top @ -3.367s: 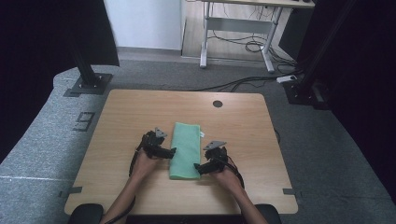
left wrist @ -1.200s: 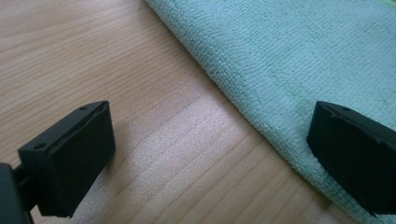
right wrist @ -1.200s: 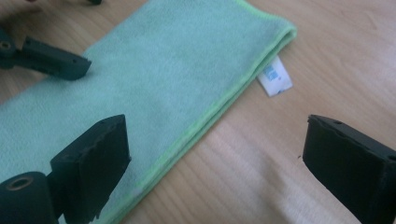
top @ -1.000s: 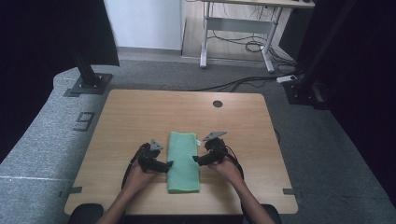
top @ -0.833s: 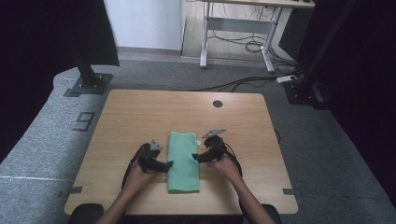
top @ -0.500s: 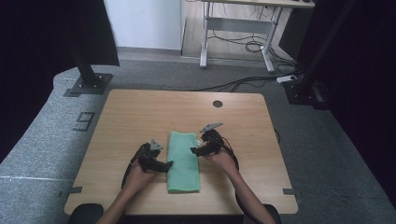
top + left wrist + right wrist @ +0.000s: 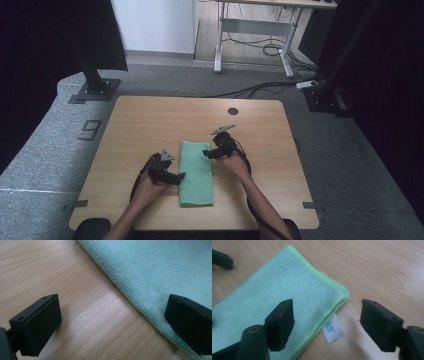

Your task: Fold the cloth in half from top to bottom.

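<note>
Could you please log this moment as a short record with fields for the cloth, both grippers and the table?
cloth: green towel, folded into a long strip, flat on the table; white label sticks out from under one corner
left gripper: left gripper open, low at the towel's long edge, one jaw over the wood, one over the towel, nothing gripped
right gripper: right gripper open over the labelled corner, jaws have just been closing, not pressing on the towel
table: wooden table, with a round hole near the far edge
</note>
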Motion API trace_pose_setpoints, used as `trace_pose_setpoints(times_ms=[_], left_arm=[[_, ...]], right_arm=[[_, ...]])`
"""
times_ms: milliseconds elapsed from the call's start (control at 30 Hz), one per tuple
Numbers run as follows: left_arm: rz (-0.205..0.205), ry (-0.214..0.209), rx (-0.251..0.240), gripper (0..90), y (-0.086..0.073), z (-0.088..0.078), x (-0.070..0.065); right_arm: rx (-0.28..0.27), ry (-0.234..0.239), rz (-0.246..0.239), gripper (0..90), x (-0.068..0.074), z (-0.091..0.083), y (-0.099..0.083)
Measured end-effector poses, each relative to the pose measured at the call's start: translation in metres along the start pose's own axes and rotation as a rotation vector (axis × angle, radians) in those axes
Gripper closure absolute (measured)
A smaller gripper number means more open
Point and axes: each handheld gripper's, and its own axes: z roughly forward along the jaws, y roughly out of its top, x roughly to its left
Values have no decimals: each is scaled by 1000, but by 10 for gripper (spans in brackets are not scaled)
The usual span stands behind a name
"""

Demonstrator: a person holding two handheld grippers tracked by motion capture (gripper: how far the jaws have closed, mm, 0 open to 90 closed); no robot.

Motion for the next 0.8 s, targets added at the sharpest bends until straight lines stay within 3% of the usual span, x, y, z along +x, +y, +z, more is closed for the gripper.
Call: trace_pose_setpoints(times_ms=[200,367,800], left_arm=[[0,0,0,7,0,0,0],[1,-1,1,6,0,0,0],[0,0,-1,6,0,0,0]], right_arm=[[-15,-2,16,388,-11,6,7],[-6,3,9,416,-17,10,11],[14,13,-9,387,-22,24,13]])
